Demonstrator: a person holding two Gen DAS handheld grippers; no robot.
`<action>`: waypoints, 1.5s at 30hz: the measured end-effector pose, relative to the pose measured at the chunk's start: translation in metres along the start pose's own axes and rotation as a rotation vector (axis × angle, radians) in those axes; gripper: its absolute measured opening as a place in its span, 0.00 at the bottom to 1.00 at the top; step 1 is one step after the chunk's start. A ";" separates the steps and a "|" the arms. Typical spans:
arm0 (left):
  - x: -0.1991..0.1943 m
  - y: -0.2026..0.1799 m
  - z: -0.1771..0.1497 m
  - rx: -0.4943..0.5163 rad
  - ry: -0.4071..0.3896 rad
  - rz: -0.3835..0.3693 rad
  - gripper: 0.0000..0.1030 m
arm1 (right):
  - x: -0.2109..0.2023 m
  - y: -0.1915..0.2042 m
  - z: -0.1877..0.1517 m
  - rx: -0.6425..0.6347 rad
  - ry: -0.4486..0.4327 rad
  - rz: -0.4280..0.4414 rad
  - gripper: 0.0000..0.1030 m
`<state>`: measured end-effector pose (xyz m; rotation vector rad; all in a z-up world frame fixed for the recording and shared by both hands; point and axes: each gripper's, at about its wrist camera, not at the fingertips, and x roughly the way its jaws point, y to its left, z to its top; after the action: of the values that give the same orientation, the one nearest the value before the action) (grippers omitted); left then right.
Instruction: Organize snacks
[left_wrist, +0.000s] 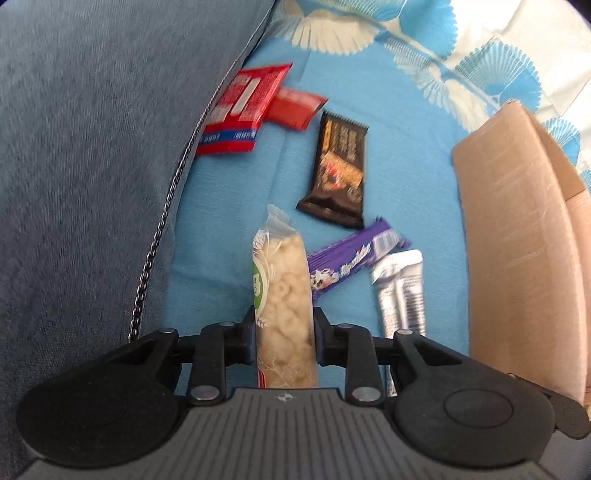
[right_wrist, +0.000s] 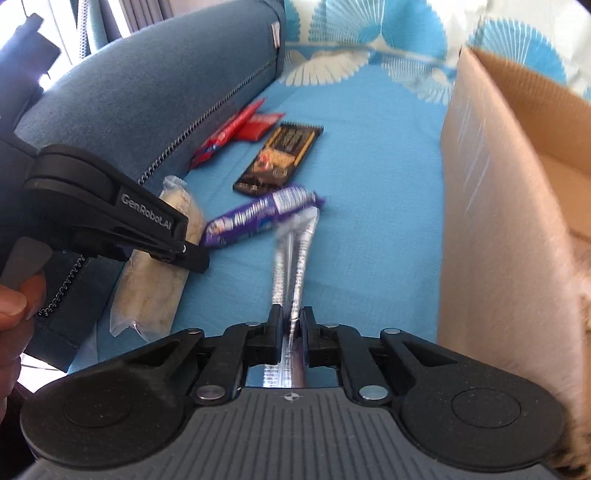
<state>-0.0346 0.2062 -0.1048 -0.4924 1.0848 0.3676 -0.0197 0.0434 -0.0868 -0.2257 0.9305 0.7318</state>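
Left gripper (left_wrist: 284, 332) clamps the light, crushable cereal bar (left_wrist: 284, 295) mid-length; right gripper (right_wrist: 290, 332) pinches the slippery silver packet (right_wrist: 291, 254), box (right_wrist: 509, 221) at three o'clock.

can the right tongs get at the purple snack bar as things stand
Probably not yet: the right tongs are shut on the silver packet. The purple snack bar lies uncovered on the blue cloth just ahead, so the path looks free once they let go.

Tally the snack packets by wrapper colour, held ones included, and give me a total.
Red: 2, a large red packet and a small red packet
Dark brown: 1, chocolate bar
Purple: 1, purple bar
Silver: 1, silver packet, in the right gripper
Clear: 1, cereal bar, in the left gripper
Total: 6
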 end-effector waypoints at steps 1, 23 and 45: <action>-0.002 -0.001 0.000 0.002 -0.014 -0.002 0.30 | -0.003 0.000 0.001 -0.001 -0.016 0.000 0.05; -0.018 -0.003 0.001 -0.004 -0.085 -0.039 0.30 | 0.019 0.002 -0.009 -0.020 0.034 -0.039 0.21; -0.084 -0.030 -0.011 0.033 -0.425 -0.102 0.30 | -0.103 -0.029 0.030 -0.011 -0.418 0.009 0.17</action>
<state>-0.0633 0.1713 -0.0268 -0.4145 0.6511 0.3448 -0.0208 -0.0125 0.0094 -0.0723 0.5298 0.7561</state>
